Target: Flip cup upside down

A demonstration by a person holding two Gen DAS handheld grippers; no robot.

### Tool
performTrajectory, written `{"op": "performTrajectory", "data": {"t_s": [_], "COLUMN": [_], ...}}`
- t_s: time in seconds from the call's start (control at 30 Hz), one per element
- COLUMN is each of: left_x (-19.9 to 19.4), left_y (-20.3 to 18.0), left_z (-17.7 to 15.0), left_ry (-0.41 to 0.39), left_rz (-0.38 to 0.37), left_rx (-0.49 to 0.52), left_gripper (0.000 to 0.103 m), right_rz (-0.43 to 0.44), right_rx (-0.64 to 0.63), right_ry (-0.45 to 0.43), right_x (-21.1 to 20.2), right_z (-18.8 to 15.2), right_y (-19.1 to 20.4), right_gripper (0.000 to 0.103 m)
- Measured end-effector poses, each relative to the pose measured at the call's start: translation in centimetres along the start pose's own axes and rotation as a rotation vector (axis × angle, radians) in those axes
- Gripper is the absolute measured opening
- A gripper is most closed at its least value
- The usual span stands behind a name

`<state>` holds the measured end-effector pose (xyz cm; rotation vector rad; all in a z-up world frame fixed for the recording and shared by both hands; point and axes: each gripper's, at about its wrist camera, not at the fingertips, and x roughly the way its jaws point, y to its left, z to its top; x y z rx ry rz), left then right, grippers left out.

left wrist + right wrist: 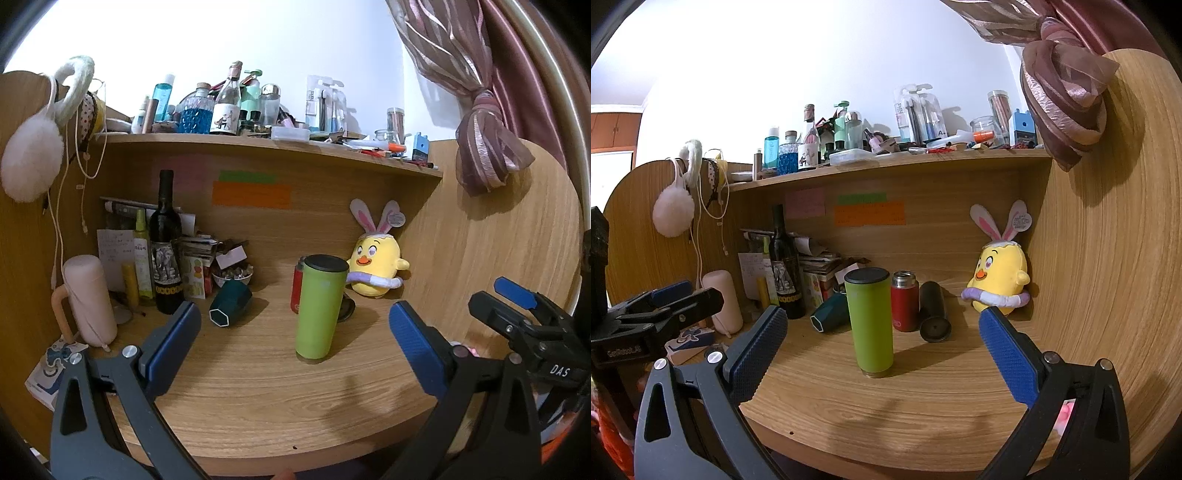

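Note:
A tall green cup (319,306) with a flat black end on top stands upright on the wooden desk (258,406); it also shows in the right wrist view (870,325). My left gripper (295,325) is open and empty, back from the cup, which sits between its blue pads. My right gripper (882,332) is open and empty, also short of the cup. The right gripper shows at the right in the left wrist view (517,306).
A teal cup (229,304) lies on its side at the left behind. A red flask (905,301) and a black tumbler (933,312) sit behind the green cup. A wine bottle (165,247), a pink mug (90,299) and a yellow plush (376,271) line the back.

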<state>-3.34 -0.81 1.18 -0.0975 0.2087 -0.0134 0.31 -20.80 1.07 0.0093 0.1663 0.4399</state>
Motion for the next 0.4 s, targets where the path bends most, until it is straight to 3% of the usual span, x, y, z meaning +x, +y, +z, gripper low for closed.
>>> {"op": "performTrajectory", "data": {"t_s": [0.4], "left_x": [-0.02], "left_y": [0.14], "left_z": [-0.32], "left_ry": [0.010], "left_rz": [-0.009], "left_rx": [-0.007], "left_gripper": [0.103], "right_rz": [0.005], "right_rx": [0.003], "right_ry": [0.002], "right_x": [0.05], "right_z": [-0.02], "right_y": [0.03], "right_gripper": [0.103]}}
